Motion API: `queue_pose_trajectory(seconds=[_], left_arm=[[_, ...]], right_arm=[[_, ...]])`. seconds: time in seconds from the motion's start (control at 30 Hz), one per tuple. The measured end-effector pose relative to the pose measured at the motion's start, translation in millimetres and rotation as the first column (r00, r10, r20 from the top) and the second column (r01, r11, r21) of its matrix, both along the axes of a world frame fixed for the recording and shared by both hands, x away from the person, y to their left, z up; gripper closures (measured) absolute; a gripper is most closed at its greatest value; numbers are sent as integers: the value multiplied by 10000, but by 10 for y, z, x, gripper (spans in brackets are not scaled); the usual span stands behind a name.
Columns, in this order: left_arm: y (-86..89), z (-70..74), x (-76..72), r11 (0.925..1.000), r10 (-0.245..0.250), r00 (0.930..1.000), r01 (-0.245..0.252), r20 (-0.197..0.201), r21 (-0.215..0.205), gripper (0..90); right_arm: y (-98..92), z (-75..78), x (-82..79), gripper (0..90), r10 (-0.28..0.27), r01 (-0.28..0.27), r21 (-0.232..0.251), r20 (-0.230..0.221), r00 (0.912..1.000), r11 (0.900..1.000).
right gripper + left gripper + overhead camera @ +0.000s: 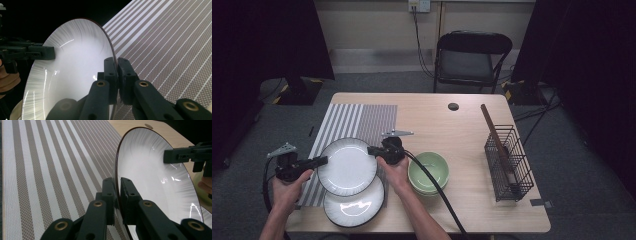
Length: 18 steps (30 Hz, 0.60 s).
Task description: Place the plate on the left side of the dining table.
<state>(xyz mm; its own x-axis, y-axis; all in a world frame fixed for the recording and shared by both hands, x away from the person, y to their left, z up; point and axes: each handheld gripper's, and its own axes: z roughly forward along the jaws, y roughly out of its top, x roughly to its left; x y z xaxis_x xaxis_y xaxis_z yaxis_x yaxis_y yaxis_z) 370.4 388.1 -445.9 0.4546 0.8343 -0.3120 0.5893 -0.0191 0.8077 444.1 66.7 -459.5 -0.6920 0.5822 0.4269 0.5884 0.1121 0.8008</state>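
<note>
Two hand-held grippers, left (323, 160) and right (373, 150), clamp opposite rims of the level, face-up white plate (347, 166).

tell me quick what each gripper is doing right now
left gripper: closed on the upper white plate's rim.
right gripper: closed on the same plate's opposite rim.

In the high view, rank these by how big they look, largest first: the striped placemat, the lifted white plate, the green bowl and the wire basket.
1. Striped placemat, partly covered by the plates.
2. Lifted white plate, though it sits nearer the camera.
3 and 4. Wire basket and green bowl: too alike to rank.
</note>
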Motion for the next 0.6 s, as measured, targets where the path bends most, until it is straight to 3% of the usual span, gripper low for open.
queue_pose_trajectory(seconds=[0.37,0.6], left_arm=[[30,-18,-5,9993,34,9999,-40,-162,-376,819],[116,13,-97,9978,30,10000,-34,-61,-667,809]], right_arm=[[5,-1,16,869,14,-14,2,-39,10000,10000],[7,-17,22,869,-35,35,-65,-44,10000,10000]])
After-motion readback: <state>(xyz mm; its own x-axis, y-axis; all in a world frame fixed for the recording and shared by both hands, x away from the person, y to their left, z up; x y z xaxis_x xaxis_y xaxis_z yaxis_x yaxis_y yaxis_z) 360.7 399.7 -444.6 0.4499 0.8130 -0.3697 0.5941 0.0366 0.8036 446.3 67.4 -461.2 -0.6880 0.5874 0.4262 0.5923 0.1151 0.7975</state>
